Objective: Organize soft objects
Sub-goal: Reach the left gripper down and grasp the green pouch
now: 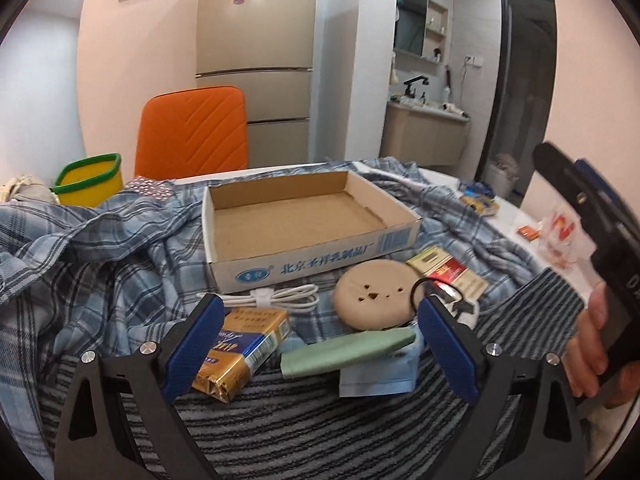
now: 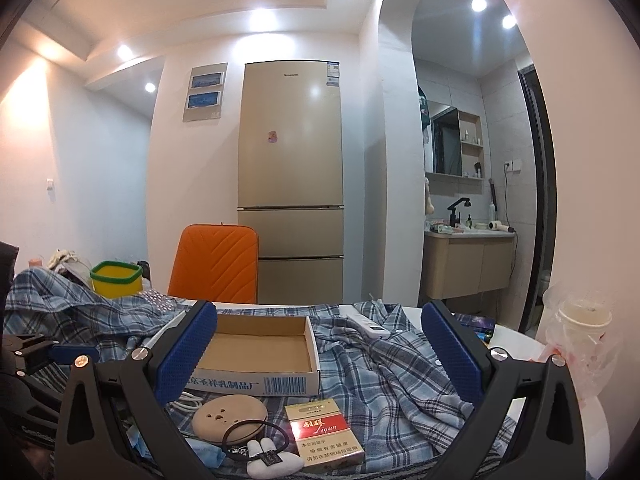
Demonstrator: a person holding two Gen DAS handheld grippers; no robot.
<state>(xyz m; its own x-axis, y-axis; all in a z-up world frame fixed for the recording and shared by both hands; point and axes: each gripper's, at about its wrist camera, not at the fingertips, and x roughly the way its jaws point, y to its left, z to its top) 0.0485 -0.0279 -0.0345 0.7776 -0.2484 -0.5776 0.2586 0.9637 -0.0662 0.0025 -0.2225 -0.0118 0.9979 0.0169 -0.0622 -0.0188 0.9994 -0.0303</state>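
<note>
Before the empty cardboard box [image 1: 296, 216], both grippers' jaws spread wide over round beige pad [image 1: 374, 294], nothing pinched.

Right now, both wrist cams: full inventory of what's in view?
cardboard box: 1, brown inside, white outside, empty, on the plaid cloth
plaid cloth: 1, blue-white, spread over the table
striped cloth: 1, dark grey-white, nearest
gold pack: 1, by the left gripper's left finger
green folded cloth: 1, on a light-blue packet
round pad: 1, beige, in front of the box
white cable: 1, coiled, against the box front
red pack: 1, red-cream, right of the pad
black hair tie: 1, beside the pad
yellow tub: 1, green rim, far left
orange chair: 1, behind the table
left gripper: open
right gripper: open
</note>
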